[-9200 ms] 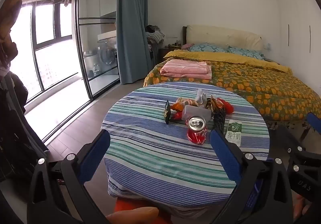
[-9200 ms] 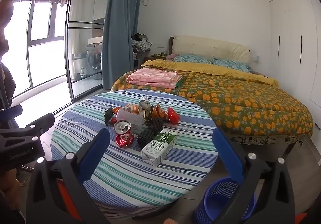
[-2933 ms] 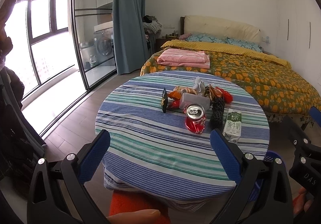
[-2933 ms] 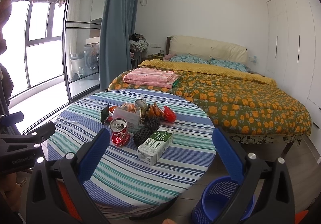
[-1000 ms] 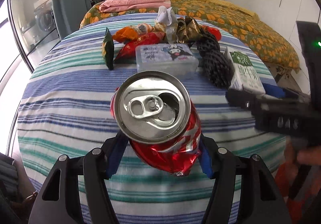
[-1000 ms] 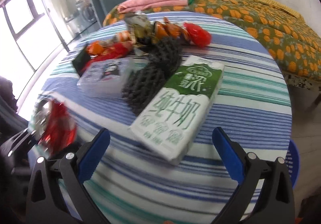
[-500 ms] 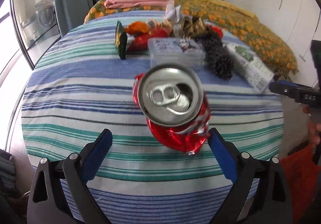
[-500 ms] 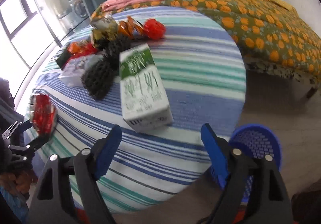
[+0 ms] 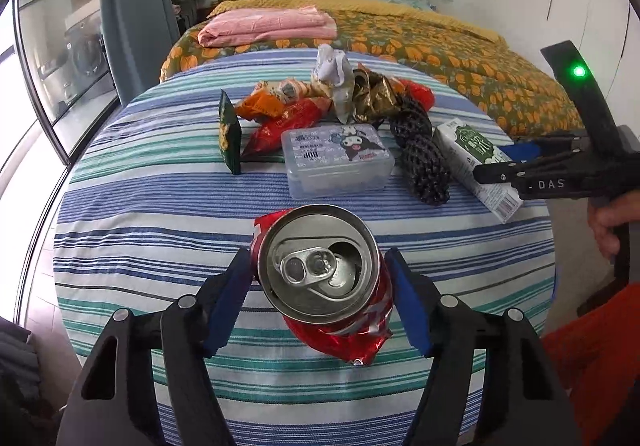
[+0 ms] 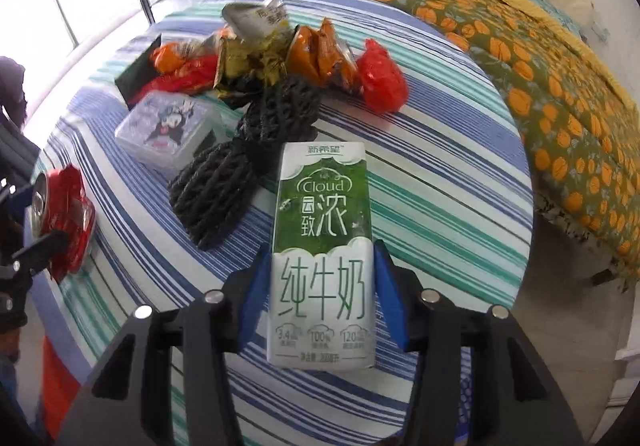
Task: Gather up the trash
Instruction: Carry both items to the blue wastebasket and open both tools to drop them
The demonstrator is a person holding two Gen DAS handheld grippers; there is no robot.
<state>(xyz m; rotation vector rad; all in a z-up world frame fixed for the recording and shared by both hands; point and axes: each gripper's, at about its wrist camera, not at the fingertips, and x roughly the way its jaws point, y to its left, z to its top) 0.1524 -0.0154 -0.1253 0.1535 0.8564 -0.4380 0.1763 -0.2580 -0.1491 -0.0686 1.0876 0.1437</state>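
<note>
Trash, on a round table under a striped cloth: nearest in the left wrist view, a crushed red can, opened top facing the camera, held between the blue pads of the left gripper, which is clamped on its sides. In the right wrist view, a green-and-white milk carton lies lengthwise between the blue pads of the right gripper, both pads pressed to its sides. Just beyond the carton, touching its left edge, a black foam net sleeve. Left of the sleeve, a clear plastic box with a cartoon lid. Behind these, a heap of crumpled snack wrappers and a red plastic bag. Beyond the table, a bed with an orange-patterned cover and folded pink bedding.
</note>
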